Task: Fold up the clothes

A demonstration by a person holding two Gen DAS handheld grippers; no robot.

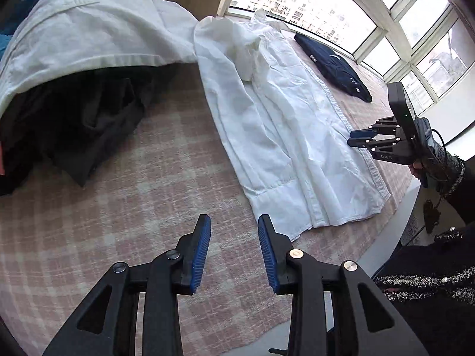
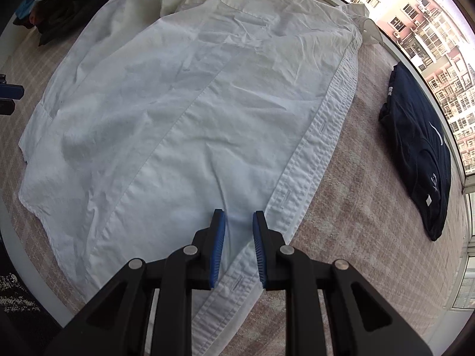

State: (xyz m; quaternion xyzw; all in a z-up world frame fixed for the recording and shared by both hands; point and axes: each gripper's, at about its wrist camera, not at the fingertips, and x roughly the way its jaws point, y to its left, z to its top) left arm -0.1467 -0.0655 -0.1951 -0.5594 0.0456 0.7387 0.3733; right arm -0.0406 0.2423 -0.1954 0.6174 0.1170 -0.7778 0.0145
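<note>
- A heap of dark clothes [image 1: 80, 124] is seen at the far left of the pink checked cover [image 1: 148, 195], partly draped by a second white garment [image 1: 89, 26].
- The left gripper [image 1: 234, 222] is held above the bare cover with its blue pads spread apart; nothing is pinched between them.
- The white shirt [image 2: 178, 112] is laid flat on the cover, its sleeve folded across the body and its buttonhole placket along the right edge.
- The right gripper [image 2: 239, 218] is poised over the shirt's placket edge, its jaws parted by a narrow gap; no cloth is gripped.
- A folded navy garment [image 2: 421, 154] is set well apart, beside the window [image 2: 430, 38].
</note>
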